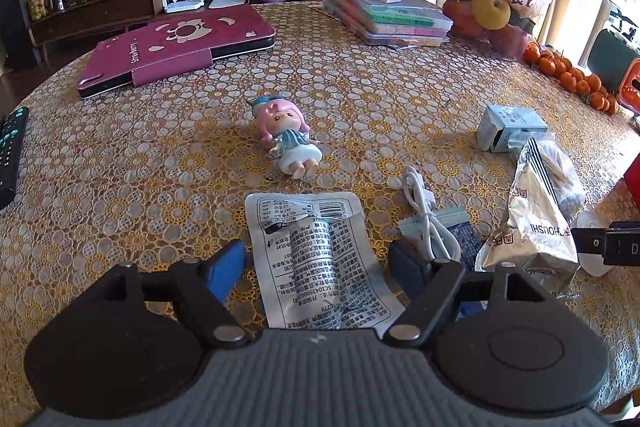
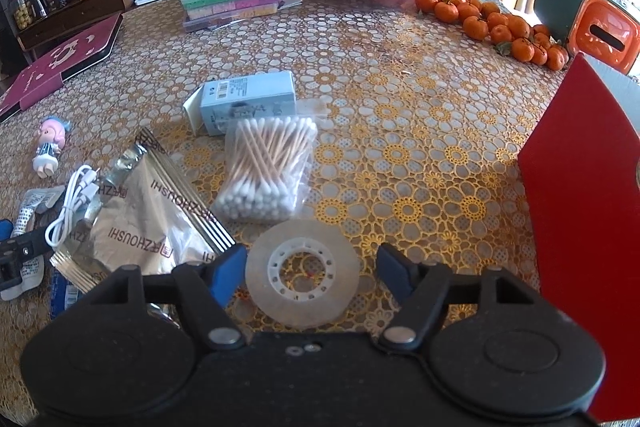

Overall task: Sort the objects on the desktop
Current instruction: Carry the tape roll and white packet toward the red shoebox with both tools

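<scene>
Straddling a flat white printed sachet (image 1: pixel 320 259) on the floral lace tablecloth (image 1: pixel 120 167), the left gripper (image 1: pixel 318 263) gaped, gripping nothing. Right view: the right gripper (image 2: pixel 310 267) flanked a clear tape roll (image 2: pixel 302 273), jaws wide, untouching.

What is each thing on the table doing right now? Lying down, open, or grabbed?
left gripper: open, around the white packet, not pressing
white packet: flat, crumpled
right gripper: open, around the tape roll
tape roll: lying flat
doll: on its back
blue box: on its side, flap open
cotton swab bag: lying flat
</scene>
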`<state>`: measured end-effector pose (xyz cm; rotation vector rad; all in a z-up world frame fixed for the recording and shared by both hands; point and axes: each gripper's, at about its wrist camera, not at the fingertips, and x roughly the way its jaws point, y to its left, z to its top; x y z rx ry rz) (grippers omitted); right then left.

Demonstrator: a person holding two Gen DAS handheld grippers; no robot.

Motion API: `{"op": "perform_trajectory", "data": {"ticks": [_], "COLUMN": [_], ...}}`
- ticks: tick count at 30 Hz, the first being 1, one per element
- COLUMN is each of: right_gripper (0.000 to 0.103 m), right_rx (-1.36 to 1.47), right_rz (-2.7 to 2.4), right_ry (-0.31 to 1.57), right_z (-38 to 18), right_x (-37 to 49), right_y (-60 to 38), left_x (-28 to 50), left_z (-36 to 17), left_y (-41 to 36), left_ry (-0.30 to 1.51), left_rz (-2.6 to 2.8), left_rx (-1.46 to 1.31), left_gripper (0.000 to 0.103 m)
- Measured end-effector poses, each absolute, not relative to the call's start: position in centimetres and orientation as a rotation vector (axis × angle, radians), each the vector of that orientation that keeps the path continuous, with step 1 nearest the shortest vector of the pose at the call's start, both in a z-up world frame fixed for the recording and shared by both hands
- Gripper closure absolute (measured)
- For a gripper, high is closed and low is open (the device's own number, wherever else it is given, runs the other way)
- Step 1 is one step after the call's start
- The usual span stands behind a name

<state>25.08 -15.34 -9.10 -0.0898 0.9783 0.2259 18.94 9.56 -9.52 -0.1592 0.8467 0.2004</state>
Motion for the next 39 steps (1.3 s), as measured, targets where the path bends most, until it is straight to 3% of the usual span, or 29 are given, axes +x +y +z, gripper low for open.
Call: {"op": "perform_trajectory", "data": {"ticks": [5, 9, 13, 39], "right_gripper": [0.032, 0.044, 0.045, 0.045], "right_rx": [-0.089, -0.111, -0.122, -0.094], "right_rz": [0.225, 0.230, 0.241, 0.279], "right_ry": [0.965, 0.952, 0.952, 0.900], "right_z": [-9.2, -9.1, -9.0, -3.3], "right_x": [24.9, 24.6, 24.6, 20.0], "right_y": [-15.5, -15.4, -15.3, -18.5], "left_x": [19.1, 18.9, 18.8, 14.2], "left_z": [-9.5, -9.5, -9.5, -4.0], "left_y": [9.6, 9.5, 9.5, 5.7], "left_ry": [0.848, 0.836, 0.828, 0.804], "left_rz": [0.209, 0.236, 0.239, 0.176], "left_rx": [-0.173, -0.149, -0.142, -0.123], "left_gripper": [0.025, 0.038, 0.042, 0.043]}}
